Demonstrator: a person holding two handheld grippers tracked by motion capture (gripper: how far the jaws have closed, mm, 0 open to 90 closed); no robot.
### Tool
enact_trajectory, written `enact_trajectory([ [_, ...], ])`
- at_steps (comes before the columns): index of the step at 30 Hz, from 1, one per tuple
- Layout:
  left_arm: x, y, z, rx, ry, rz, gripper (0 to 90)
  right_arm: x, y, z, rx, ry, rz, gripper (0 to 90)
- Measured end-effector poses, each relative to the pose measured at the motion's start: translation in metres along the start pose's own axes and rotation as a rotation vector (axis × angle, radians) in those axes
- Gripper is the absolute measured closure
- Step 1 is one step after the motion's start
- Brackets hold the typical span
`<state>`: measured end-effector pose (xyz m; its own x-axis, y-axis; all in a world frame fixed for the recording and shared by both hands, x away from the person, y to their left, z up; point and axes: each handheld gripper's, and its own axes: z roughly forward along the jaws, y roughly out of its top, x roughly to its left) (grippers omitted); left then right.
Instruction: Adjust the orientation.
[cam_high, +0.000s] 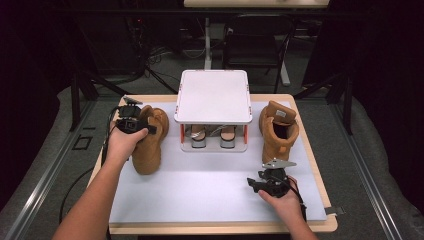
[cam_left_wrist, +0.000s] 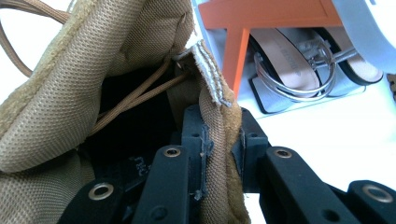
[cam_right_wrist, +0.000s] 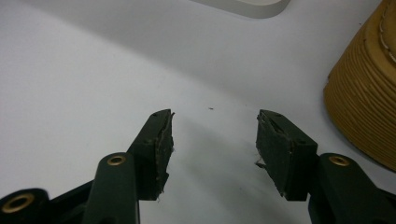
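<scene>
A tan lace-up boot (cam_high: 150, 145) lies on the left of the white mat, toe toward me. My left gripper (cam_high: 142, 127) is at its ankle opening. In the left gripper view the jaws (cam_left_wrist: 219, 140) are shut on the boot's collar wall (cam_left_wrist: 217, 107), with one pad inside the opening and one outside. The padded tongue (cam_left_wrist: 60, 93) and the laces fill the left of that view. The second tan boot (cam_high: 278, 131) stands at the right of the mat. My right gripper (cam_high: 265, 179) hovers in front of it, open and holding nothing (cam_right_wrist: 215, 135), with the boot's ribbed sole (cam_right_wrist: 364, 102) to its right.
A white shoe rack (cam_high: 213, 95) with orange posts (cam_left_wrist: 243, 42) stands at the back centre, and a pair of sandals (cam_high: 214, 136) sits on its lower level. The white mat (cam_high: 200, 190) covers the wooden table. Dark chairs and cables lie beyond the far edge.
</scene>
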<state>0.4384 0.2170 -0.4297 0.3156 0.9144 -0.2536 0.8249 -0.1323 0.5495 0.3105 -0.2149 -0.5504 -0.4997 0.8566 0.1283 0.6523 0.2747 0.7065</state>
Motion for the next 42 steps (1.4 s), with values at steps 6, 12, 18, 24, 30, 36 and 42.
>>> enact_trajectory([
  [6, 0.003, -0.006, 0.007, 0.027, -0.048, -0.01, 75.1, -0.001, 0.0, -0.001, 0.002, -0.001, 0.0, 45.6],
  [12, -0.001, -0.009, 0.007, 0.029, -0.034, 0.016, 74.6, -0.001, 0.0, -0.001, -0.001, 0.0, 0.003, 45.8],
  [18, -0.001, -0.011, 0.006, 0.016, -0.046, 0.013, 65.8, 0.001, 0.001, -0.002, -0.018, -0.019, 0.006, 48.3],
  [24, -0.004, -0.011, 0.003, -0.001, -0.042, 0.02, 59.3, 0.001, 0.003, -0.002, -0.001, -0.034, 0.021, 48.0],
  [30, -0.003, -0.012, -0.007, -0.011, -0.023, 0.041, 56.4, 0.002, 0.011, -0.009, 0.006, -0.038, 0.042, 47.6],
  [36, 0.0, -0.013, -0.011, -0.001, -0.033, 0.039, 55.7, -0.002, 0.03, -0.024, 0.034, -0.016, 0.07, 50.3],
  [42, -0.004, -0.011, -0.017, -0.001, -0.03, 0.061, 55.1, -0.004, 0.055, -0.045, 0.072, -0.052, 0.068, 51.0],
])
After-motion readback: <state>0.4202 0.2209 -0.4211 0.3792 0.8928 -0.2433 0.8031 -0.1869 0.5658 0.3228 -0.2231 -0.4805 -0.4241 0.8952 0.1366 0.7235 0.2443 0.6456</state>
